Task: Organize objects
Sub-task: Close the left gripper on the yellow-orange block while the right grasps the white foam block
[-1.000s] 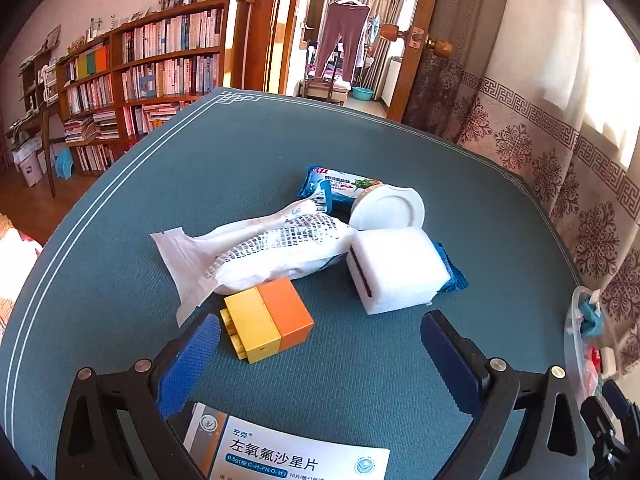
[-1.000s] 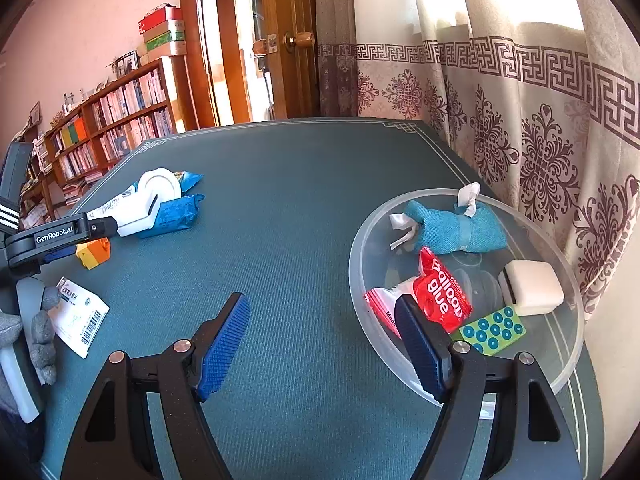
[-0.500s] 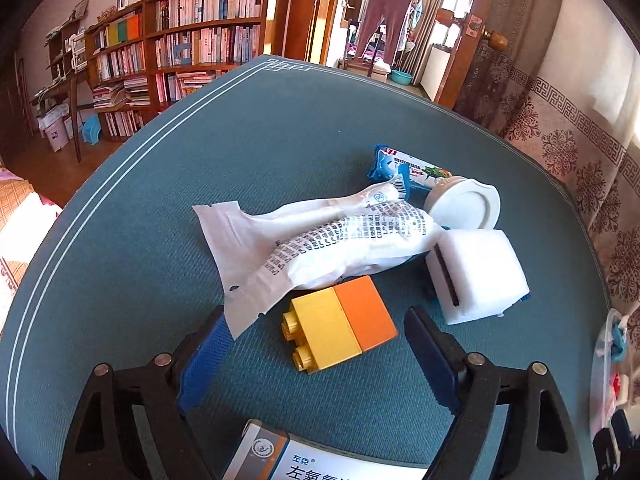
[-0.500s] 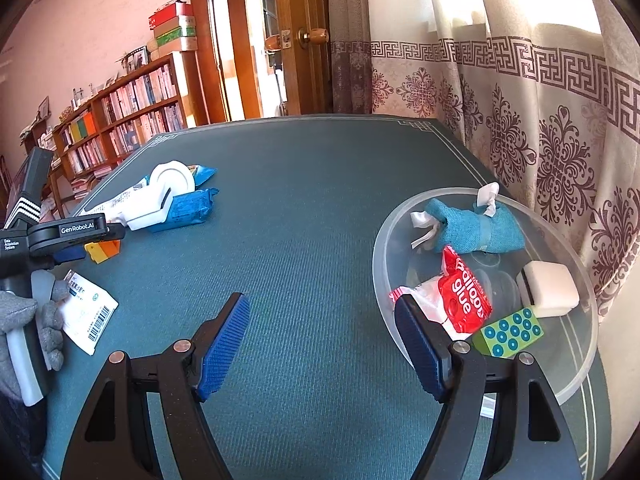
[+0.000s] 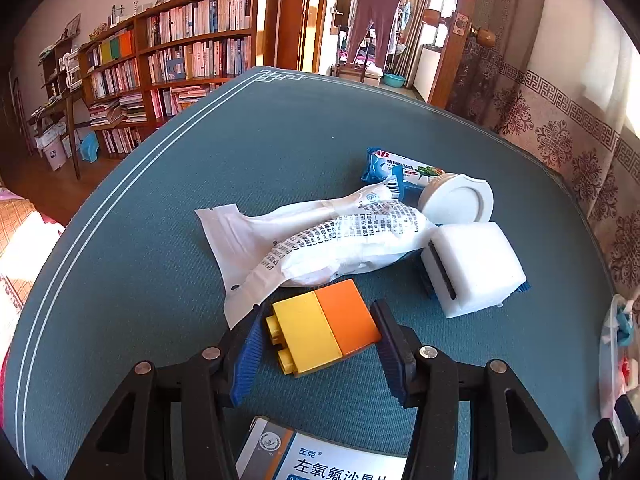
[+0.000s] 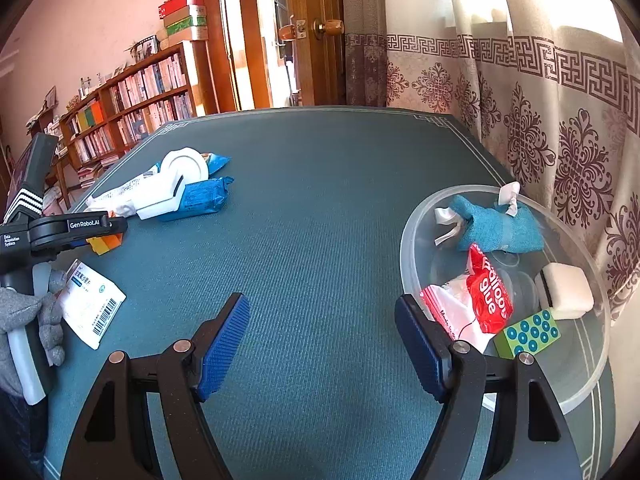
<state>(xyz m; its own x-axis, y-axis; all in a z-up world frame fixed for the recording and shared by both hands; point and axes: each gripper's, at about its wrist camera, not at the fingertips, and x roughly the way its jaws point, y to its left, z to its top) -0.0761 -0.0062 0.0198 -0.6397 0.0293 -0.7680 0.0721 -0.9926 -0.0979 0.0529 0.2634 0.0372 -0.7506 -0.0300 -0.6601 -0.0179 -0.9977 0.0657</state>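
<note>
Two low forward-facing wrist views over one table (image 5: 168,208); shared: toy block (image 5: 326,326) (image 6: 105,243).

Medicine box (image 5: 320,460) cut off by bottom edge in left wrist view. Blue packet (image 5: 400,170) mostly hidden behind white bag (image 5: 320,240). Clear bowl (image 5: 616,344) clipped at right edge.

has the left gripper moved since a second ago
Yes. The left gripper went forward toward the white packet and narrowed around the yellow and orange block.
</note>
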